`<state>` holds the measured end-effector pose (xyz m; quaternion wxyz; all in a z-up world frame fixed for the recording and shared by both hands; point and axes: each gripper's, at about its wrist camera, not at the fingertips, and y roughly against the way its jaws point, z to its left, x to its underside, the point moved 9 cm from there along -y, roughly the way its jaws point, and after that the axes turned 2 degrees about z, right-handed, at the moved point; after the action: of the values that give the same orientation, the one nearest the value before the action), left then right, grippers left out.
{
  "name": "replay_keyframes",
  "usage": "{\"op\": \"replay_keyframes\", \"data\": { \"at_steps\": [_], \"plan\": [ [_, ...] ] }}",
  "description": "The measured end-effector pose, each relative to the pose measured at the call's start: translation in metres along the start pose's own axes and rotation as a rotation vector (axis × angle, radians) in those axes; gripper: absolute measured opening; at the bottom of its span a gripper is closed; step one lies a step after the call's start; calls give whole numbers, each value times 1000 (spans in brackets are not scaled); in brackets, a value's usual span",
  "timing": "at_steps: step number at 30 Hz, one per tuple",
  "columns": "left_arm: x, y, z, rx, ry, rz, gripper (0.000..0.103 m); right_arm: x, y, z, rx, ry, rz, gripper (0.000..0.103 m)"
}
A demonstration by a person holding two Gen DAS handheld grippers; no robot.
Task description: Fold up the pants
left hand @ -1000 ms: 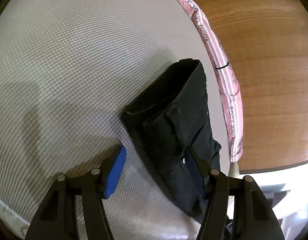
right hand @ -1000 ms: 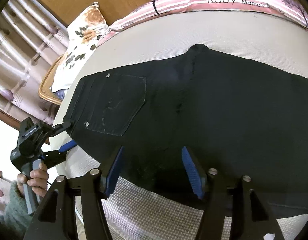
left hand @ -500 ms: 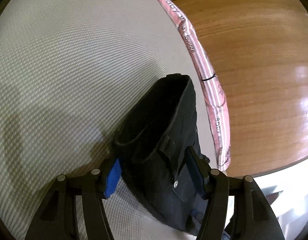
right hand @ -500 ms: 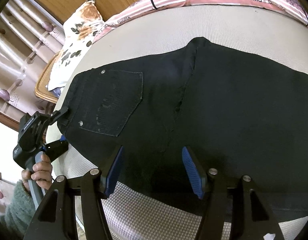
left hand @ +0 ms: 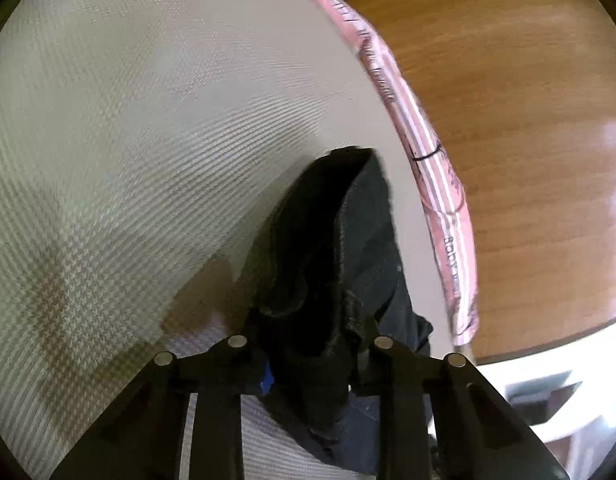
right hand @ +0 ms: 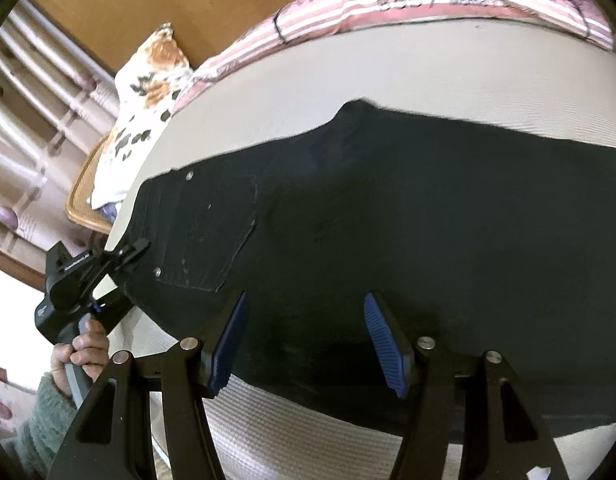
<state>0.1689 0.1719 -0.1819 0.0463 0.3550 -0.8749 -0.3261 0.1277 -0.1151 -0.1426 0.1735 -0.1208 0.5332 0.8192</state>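
Black pants [right hand: 387, 220] lie flat across the pale woven mattress [right hand: 427, 80], back pocket up, waist to the left. My left gripper [left hand: 311, 356] has the waistband end of the pants [left hand: 347, 260] between its jaws, which are closing; the cloth bunches up between them and hides most of the pads. The right wrist view shows that left gripper [right hand: 128, 256] clamped at the waist corner, with a hand [right hand: 84, 344] on its handle. My right gripper [right hand: 308, 344] hovers open over the near edge of the pants, its blue pads wide apart with only flat cloth below.
A pink striped blanket [right hand: 427, 4] runs along the mattress's far edge, against a wooden panel [left hand: 507, 120]. A floral pillow [right hand: 148, 92] and a wicker rim [right hand: 84, 208] sit at the left end, curtains [right hand: 28, 100] beyond. Bare mattress [left hand: 128, 140] spreads left of the pants.
My left gripper slid forward over the waistband and its jaws narrowed onto the cloth, which has bunched up. The right gripper drifted slightly and stays open.
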Motion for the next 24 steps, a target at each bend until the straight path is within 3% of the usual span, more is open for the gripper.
{"op": "replay_keyframes", "data": {
  "at_steps": [3, 9, 16, 20, 24],
  "plan": [
    [2, 10, -41, -13, -114, -28, 25, -4, 17, -14, 5, -30, -35, 57],
    [21, 14, -155, 68, -335, -28, 25, -16, 64, -57, 14, -125, -127, 57],
    [98, -37, -283, 158, -584, 113, 24, -22, 123, -118, 59, -221, -243, 59],
    [156, -78, -323, 161, -705, 228, 24, -15, 146, -152, 81, -283, -289, 60],
    [218, -123, -330, 112, -790, 361, 24, -1, 159, -188, 87, -361, -314, 61]
  ]
}}
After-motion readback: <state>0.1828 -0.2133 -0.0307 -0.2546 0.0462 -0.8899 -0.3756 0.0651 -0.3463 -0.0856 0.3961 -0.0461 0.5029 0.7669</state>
